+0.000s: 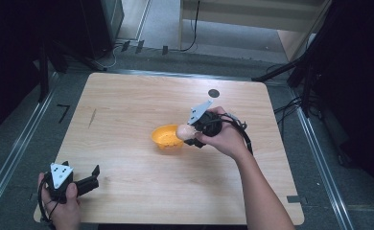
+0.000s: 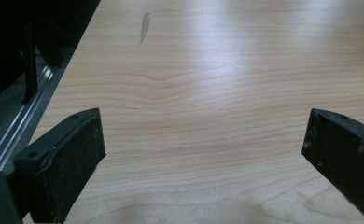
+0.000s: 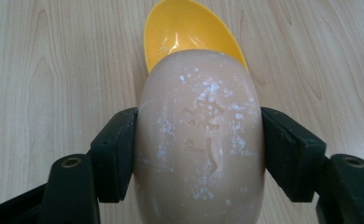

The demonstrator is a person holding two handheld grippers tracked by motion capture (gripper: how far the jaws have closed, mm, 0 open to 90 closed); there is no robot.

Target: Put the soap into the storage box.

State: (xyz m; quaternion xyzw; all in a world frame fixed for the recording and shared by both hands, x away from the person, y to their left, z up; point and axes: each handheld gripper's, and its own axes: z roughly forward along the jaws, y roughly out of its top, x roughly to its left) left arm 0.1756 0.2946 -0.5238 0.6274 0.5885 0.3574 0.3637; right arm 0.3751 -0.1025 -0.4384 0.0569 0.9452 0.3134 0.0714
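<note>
At frame centre in the high view, the right gripper (image 1: 191, 133) clamps a pale peach oval soap bar (image 3: 199, 140) across its width, beside the orange plastic bowl (image 1: 166, 137). It looks rigid, smooth and likely slippery; gripping its flanks suits it. The left gripper (image 2: 203, 154), lower left, gapes empty.

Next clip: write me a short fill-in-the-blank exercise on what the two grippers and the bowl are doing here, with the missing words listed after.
1. The right gripper is shut on a pale oval ____.
2. The bowl on the wooden table is coloured ____.
3. The left gripper is ____, with bare wood between its fingers.
4. In the high view, the soap is held at the bowl's ____ rim.

Missing words: soap bar; yellow; open; right
</note>
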